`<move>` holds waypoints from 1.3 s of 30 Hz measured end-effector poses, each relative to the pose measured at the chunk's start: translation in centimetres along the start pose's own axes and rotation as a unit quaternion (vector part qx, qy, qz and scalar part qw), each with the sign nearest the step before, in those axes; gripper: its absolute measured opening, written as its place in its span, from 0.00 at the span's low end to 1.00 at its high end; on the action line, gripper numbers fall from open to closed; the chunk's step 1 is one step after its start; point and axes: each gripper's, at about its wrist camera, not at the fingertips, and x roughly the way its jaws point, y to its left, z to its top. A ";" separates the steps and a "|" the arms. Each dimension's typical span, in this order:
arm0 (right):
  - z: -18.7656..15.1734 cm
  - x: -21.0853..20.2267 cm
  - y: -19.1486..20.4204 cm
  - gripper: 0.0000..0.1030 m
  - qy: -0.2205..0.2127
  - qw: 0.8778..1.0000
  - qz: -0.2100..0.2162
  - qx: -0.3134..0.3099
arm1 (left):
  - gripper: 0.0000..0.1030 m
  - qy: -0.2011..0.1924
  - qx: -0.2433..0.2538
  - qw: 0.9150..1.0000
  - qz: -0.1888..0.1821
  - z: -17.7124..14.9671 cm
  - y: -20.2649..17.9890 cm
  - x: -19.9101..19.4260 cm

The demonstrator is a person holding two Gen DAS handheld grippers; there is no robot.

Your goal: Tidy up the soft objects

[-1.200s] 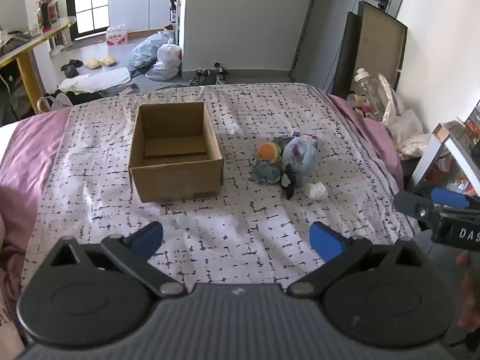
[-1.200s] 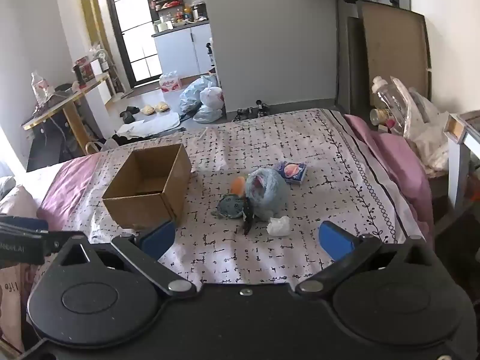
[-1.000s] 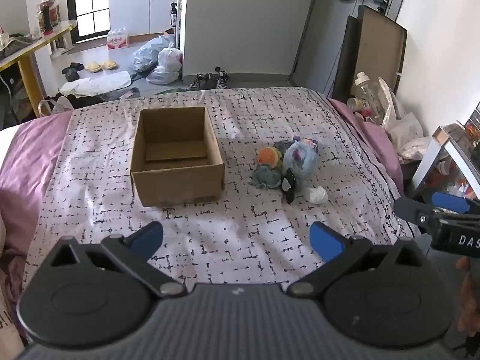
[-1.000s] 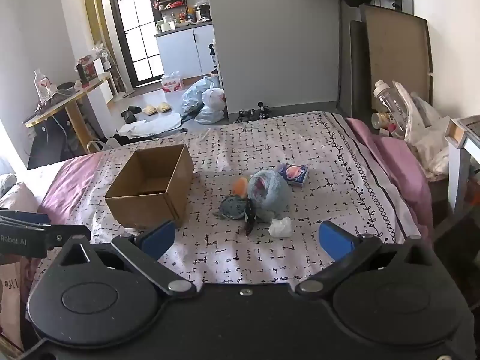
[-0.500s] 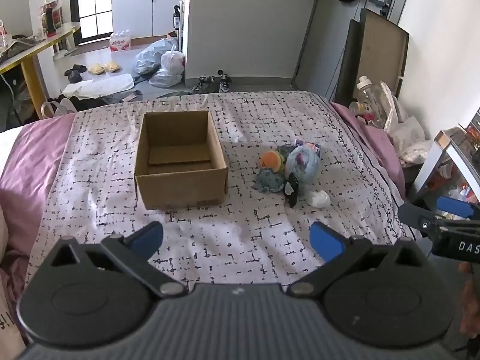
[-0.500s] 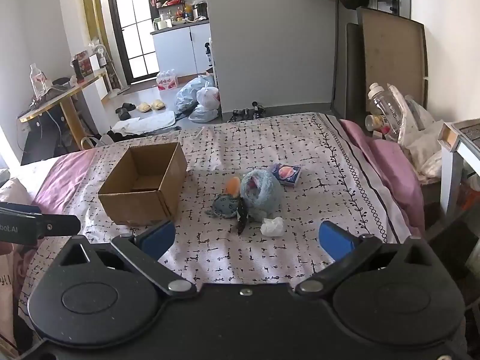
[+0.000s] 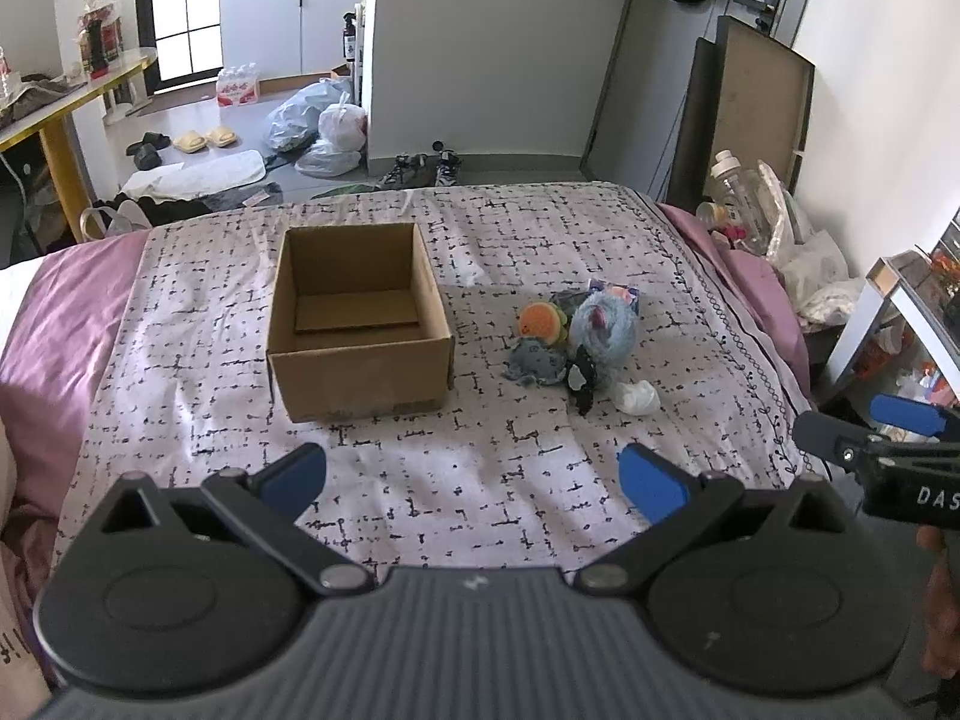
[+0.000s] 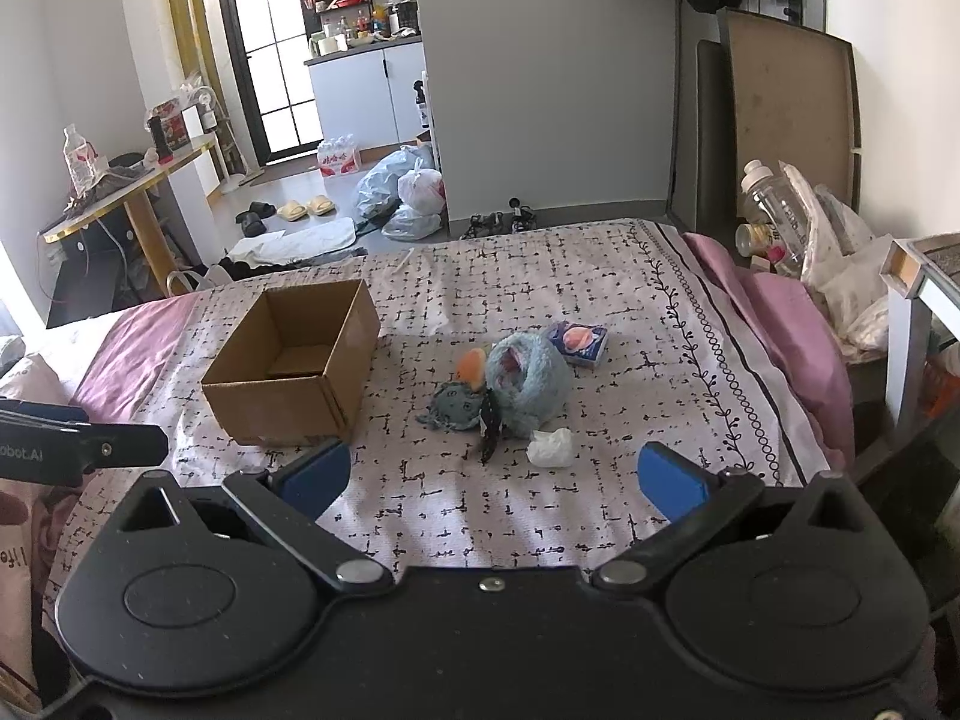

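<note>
An open, empty cardboard box (image 7: pixel 359 324) (image 8: pixel 294 372) stands on the patterned bedspread (image 7: pixel 480 480). To its right lies a cluster of soft toys: a fluffy blue plush (image 7: pixel 602 327) (image 8: pixel 527 381), an orange plush (image 7: pixel 542 321) (image 8: pixel 472 365), a grey-blue plush (image 7: pixel 537 363) (image 8: pixel 455 403), a black spotted piece (image 7: pixel 581 381) (image 8: pixel 489 420), a white crumpled wad (image 7: pixel 637 397) (image 8: pixel 550 447) and a small printed packet (image 8: pixel 579 342). My left gripper (image 7: pixel 474 480) is open and empty, well short of the box. My right gripper (image 8: pixel 492 474) is open and empty, short of the toys.
The bed's far edge drops to a floor with bags (image 7: pixel 318 126), shoes and slippers. A bottle and plastic bags (image 8: pixel 798 210) sit by the bed's right side, next to a shelf unit (image 8: pixel 918 294). A yellow-legged table (image 8: pixel 132 192) stands at the left.
Both grippers have pulled back and risen a little, so the box and toys look slightly smaller and farther. Nothing on the bed has moved. Both grippers stay open.
</note>
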 end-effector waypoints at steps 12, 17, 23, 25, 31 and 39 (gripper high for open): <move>-0.2 0.2 0.1 1.00 0.003 1.000 -0.001 0.002 | 1.00 -0.013 0.003 1.000 0.002 0.0 -0.3 -0.3; -0.4 0.2 -0.1 1.00 0.004 1.000 -0.004 0.003 | 1.00 -0.014 0.003 1.000 0.001 0.0 -0.3 -0.3; -0.4 0.3 -0.3 1.00 0.006 1.000 -0.006 0.005 | 1.00 -0.014 0.004 1.000 -0.001 0.0 -0.3 -0.3; -0.4 0.3 -0.3 1.00 0.006 1.000 -0.006 0.005 | 1.00 -0.014 0.004 1.000 -0.001 0.0 -0.3 -0.3; -0.4 0.3 -0.3 1.00 0.006 1.000 -0.005 0.005 | 1.00 -0.016 0.002 1.000 -0.005 0.1 -0.3 -0.4; -0.4 0.4 -0.3 1.00 0.005 1.000 -0.004 0.005 | 1.00 -0.018 0.003 1.000 -0.006 0.2 -0.4 -0.4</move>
